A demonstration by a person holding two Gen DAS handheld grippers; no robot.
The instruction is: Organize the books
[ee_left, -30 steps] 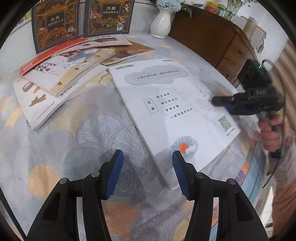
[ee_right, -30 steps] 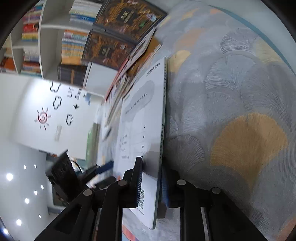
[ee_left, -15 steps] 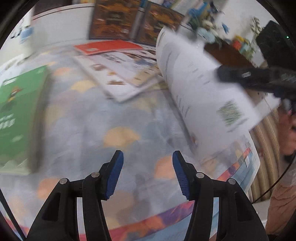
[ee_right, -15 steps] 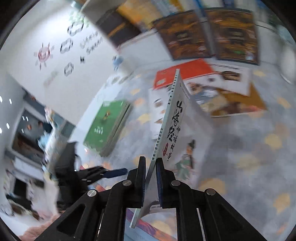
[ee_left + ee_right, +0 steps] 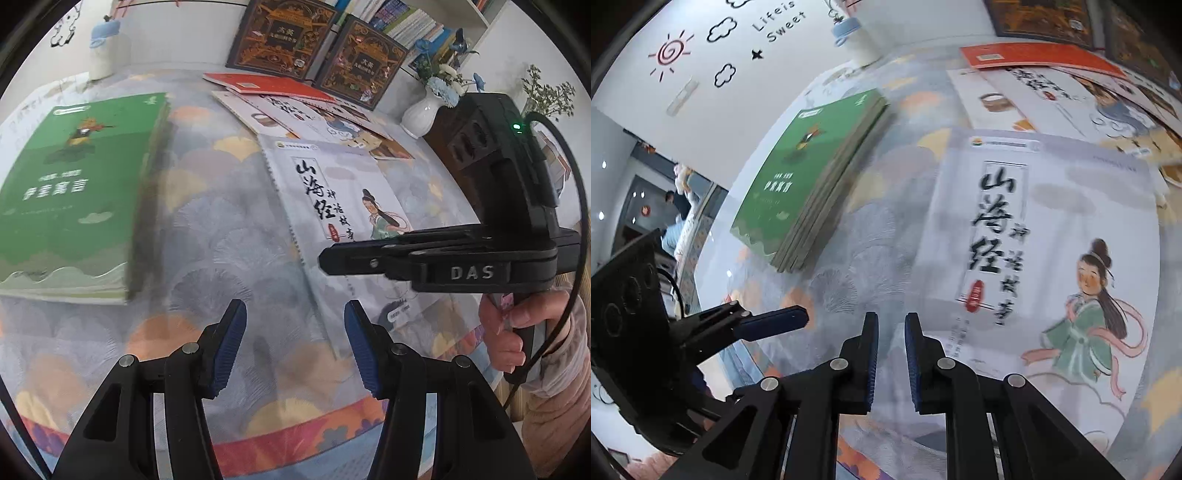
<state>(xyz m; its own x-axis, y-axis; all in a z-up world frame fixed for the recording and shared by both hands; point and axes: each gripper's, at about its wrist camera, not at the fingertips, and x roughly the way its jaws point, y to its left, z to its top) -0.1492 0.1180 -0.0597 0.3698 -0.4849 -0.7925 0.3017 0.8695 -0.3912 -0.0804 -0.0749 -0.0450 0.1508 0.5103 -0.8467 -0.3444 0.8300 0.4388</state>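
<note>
A white book with black calligraphy and a girl in green lies face up on the patterned tablecloth; it also shows in the right wrist view. My right gripper hovers at the book's near left edge, jaws a little apart with nothing between them; it shows side-on in the left wrist view. My left gripper is open and empty over bare cloth, left of the book. A green stack of books lies at the left, also in the right wrist view.
Several thin books are spread at the back, an orange one on the far side. Two dark ornate volumes lean on the wall. A white vase and a wooden cabinet stand at the right. The table's front edge is near.
The right gripper turned the white book over, laid it face up on the cloth and let go. The left gripper swung left, bringing the green stack into view.
</note>
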